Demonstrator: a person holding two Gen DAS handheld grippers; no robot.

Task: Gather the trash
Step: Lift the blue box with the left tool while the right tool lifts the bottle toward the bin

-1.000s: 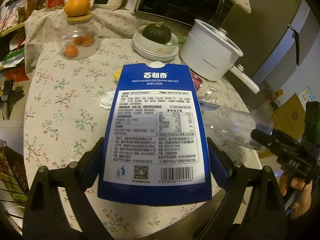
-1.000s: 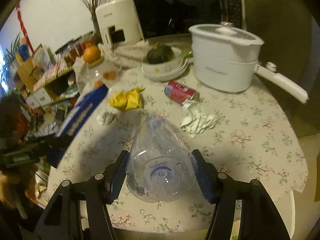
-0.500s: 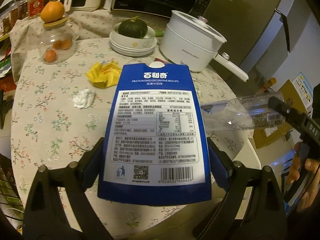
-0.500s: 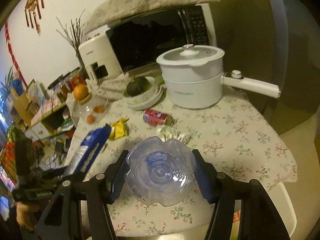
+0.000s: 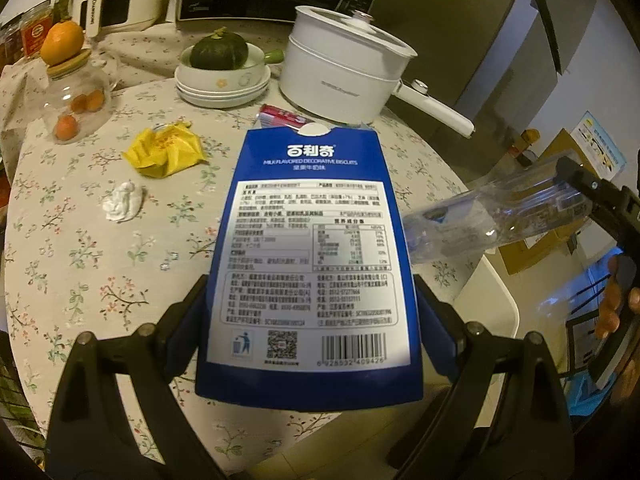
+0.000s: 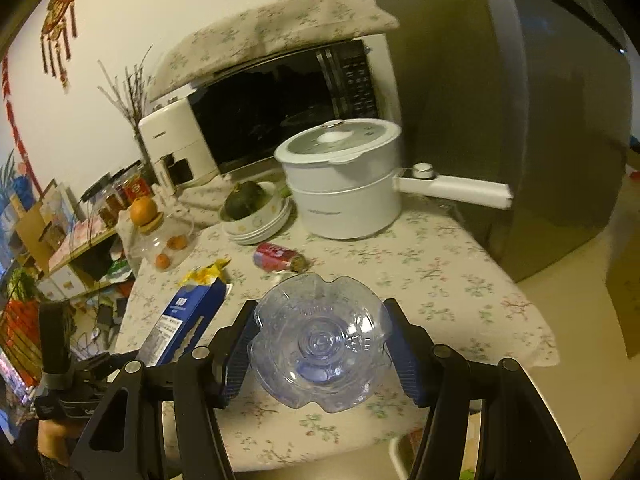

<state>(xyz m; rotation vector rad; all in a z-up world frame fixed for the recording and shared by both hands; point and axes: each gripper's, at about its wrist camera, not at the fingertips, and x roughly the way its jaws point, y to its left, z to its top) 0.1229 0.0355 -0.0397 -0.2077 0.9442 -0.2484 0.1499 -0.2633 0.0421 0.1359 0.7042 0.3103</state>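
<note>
Gripping a blue biscuit box [image 5: 310,264] by its side edges, the left gripper [image 5: 310,332] holds it long axis pointing away over the table's [image 5: 92,248] near edge. The right gripper [image 6: 320,354] clamps a clear plastic bottle [image 6: 320,344], base toward the camera. Both look light, crushable; the bottle slippery.

The blue biscuit box [image 5: 310,248] reads "MILK FLAVORED DECORATIVE BISCUITS".
</note>
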